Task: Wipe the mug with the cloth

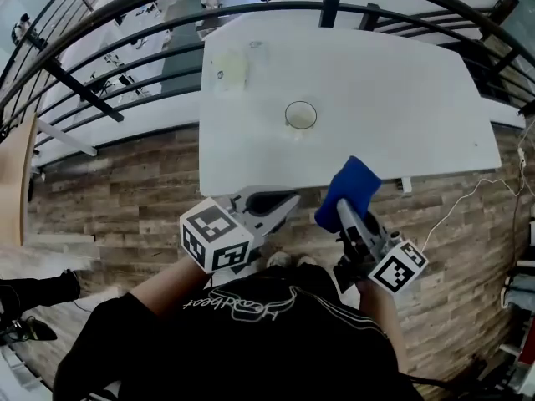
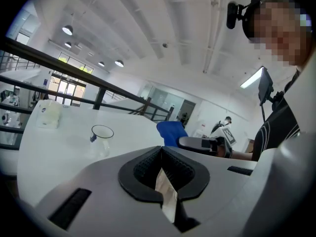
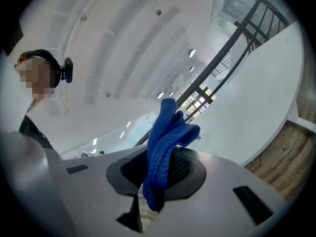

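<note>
A clear glass mug (image 1: 301, 117) with a dark rim stands upright near the middle of the white table (image 1: 393, 90). It also shows in the left gripper view as the mug (image 2: 101, 138), well ahead of the jaws. My right gripper (image 1: 341, 209) hovers off the table's near edge, shut on a folded blue cloth (image 1: 353, 182). The cloth (image 3: 165, 147) sticks up out of the right gripper (image 3: 163, 171). My left gripper (image 1: 288, 200) is beside it, just short of the table edge. The left gripper (image 2: 162, 168) is shut with nothing in it.
A pale folded cloth or sponge (image 1: 230, 67) lies at the table's far left corner. Black railing bars (image 1: 125, 65) curve round the table's far and left sides. Wood flooring lies below the near edge. A cable (image 1: 468, 199) runs across the floor at right.
</note>
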A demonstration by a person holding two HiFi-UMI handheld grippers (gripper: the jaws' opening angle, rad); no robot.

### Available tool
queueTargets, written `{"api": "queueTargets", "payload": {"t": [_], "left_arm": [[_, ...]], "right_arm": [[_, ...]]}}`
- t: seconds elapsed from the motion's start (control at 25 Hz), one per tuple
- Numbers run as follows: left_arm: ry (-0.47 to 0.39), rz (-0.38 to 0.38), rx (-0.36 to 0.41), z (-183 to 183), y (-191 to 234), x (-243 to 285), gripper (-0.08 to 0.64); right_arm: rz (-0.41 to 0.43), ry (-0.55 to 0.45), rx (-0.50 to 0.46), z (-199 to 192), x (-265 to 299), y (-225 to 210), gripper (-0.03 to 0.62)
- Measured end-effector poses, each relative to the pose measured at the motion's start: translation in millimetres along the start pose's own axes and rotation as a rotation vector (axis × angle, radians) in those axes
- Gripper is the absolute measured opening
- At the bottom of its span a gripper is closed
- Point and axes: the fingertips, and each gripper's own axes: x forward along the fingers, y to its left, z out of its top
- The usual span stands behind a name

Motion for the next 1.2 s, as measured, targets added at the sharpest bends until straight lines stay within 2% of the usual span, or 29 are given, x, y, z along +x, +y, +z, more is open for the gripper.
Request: {"api": "queueTargets", "payload": {"t": [0.36,0.52,0.84,1.08,1.2], "left_arm": [[0.070,0.136,-0.022,-7.6,83.1,46.0,0.013],[0.119,0.182,-0.061,-17.0,116.6,62.8,0.100],[0.172,0.225,-0.095,-36.4,157.2,91.6,0.112],[0.181,0.206,-0.092,-44.6,168.6,101.4,0.109],[0.174,0.204,-0.094,-44.0,171.2,102.3,0.072]], "right_arm": [[-0.008,0.028,0.100,5.2,45.8,-66.1,0.061],[-0.027,0.043,0.182,3.1,67.9,-91.5,0.061],[-0.039,0.096,0.237,6.1,105.4,-130.1,0.061],[-0.051,0.044,0.229,16.3,127.4,-139.9,0.061],[-0.040,0.005,0.258,22.2,135.2,-140.9,0.061]]}}
